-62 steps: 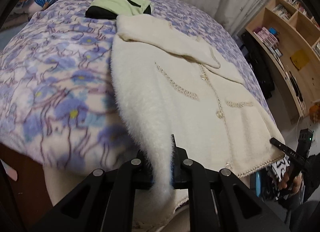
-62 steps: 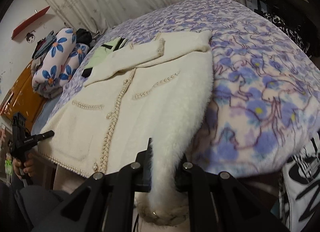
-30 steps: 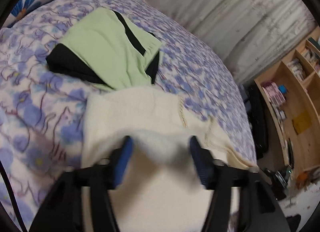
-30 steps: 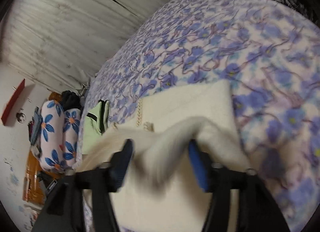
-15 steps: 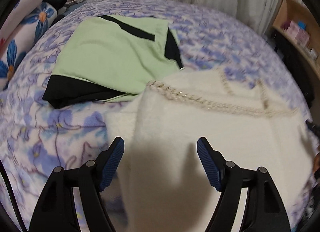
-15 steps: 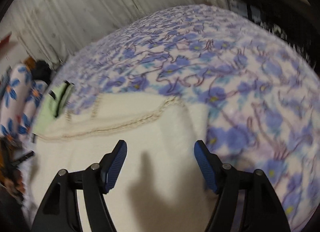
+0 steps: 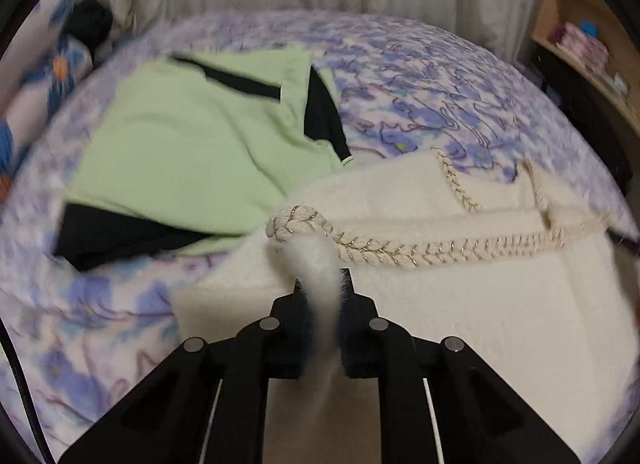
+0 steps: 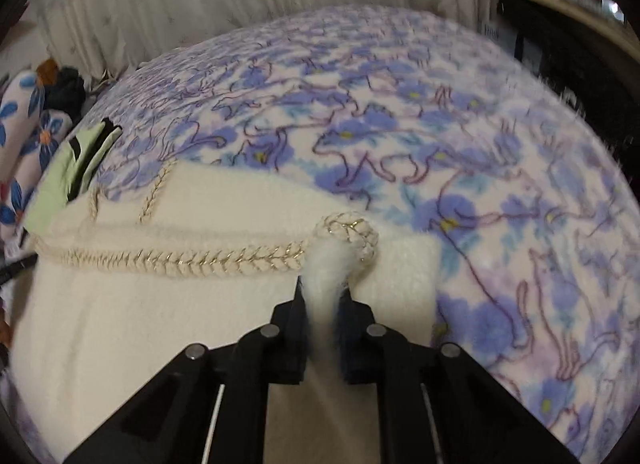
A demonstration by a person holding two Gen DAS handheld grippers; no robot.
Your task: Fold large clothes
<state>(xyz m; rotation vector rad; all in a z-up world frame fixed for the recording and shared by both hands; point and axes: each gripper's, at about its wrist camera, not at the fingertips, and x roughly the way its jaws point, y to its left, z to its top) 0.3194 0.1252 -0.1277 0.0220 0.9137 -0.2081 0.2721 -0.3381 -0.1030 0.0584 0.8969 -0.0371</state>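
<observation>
While both grippers, left (image 7: 322,296) and right (image 8: 323,294), are pinching the cardigan's (image 7: 460,304) braided hem, the fold is needing smoothing toward twelve o'clock.

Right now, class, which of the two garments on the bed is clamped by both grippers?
The fluffy cream cardigan with braided gold trim; the light-green and black top lies untouched beyond it.

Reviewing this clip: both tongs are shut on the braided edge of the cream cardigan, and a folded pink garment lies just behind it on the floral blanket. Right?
Not quite: the folded garment behind the cream cardigan is light green with black panels, not pink, as the left wrist view shows. The rest stands: the left tongs and right tongs are shut on its braided edge, on the floral blanket.
</observation>
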